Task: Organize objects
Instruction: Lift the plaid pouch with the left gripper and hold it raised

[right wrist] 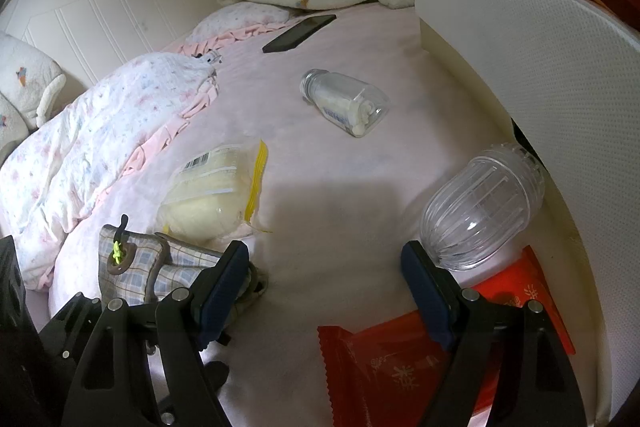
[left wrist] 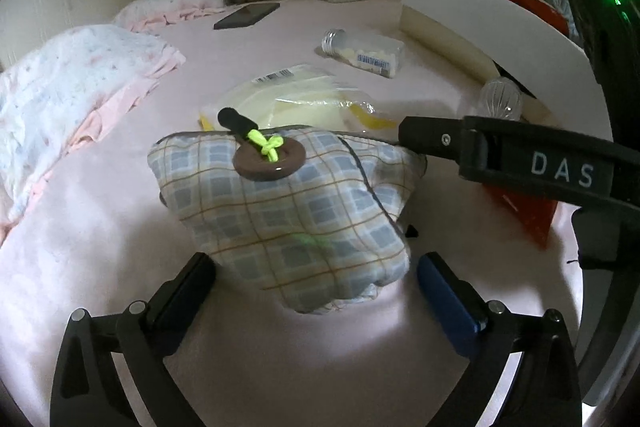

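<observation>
Only from right wrist: headboard (right wrist: 100,15) beyond open right gripper (right wrist: 326,279).

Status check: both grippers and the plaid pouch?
Left gripper open, straddling the blue plaid fabric pouch, not clamped. Right gripper open, holding nothing. Ribbed clear plastic jar lies on the bed by its right finger, red packet beneath.

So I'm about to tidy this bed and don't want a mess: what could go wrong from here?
The left gripper is open around the checked pouch; soft cloth may slip or bunch when pinched. The clear ribbed jar lies on its side by the right gripper, so a nudge could roll it. The pill bottle also lies on its side and could roll on the sheet.
</observation>
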A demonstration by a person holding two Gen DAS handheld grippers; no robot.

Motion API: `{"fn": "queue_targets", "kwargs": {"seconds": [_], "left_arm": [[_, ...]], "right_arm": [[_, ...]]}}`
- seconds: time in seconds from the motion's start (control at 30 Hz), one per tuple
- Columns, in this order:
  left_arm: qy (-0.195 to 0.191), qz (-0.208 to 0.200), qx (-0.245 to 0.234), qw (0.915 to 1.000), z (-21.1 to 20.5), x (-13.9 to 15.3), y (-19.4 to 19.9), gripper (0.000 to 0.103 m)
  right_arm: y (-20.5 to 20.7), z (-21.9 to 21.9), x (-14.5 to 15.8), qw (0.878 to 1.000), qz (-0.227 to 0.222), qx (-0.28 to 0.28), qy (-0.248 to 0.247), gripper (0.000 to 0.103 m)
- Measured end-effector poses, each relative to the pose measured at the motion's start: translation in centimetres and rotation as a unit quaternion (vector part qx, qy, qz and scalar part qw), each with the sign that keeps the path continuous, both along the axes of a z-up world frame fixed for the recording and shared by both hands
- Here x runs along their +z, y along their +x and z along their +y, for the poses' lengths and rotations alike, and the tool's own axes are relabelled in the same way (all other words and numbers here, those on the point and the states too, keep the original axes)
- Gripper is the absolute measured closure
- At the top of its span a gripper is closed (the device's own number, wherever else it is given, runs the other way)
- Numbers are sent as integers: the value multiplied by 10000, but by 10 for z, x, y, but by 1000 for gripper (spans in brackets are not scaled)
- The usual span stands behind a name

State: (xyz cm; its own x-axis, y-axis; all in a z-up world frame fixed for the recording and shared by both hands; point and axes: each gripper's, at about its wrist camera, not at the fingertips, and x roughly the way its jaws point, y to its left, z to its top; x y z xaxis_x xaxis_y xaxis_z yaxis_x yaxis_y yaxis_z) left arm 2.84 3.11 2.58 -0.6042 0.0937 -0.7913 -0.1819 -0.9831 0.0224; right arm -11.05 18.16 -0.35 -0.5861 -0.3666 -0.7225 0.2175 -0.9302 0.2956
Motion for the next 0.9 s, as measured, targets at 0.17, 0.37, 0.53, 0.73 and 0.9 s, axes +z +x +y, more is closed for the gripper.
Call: {"fn": "queue_targets", "kwargs": {"seconds": [0.17, 0.37, 0.53, 0.73, 0.9], "left_arm": [[44, -13, -7, 10000, 0, 0, -1, 0], [55, -11, -13, 10000, -1, 1, 0, 0], [50, -11, -19, 10000, -1, 1, 0, 0], [53, -9, -27, 10000, -2, -6, -1, 0], [69, -11, -33, 10000, -5, -23, -3, 0]], "right_arm": [[0, -1, 0, 10000, 2, -9, 0, 24], [0, -1, 0, 10000, 9, -13, 3, 24], [0, -2, 0, 10000, -4, -13, 3, 24], [-1, -2, 0, 10000, -22, -13, -17, 23], [0, -4, 1, 10000, -11, -17, 41, 23]]}}
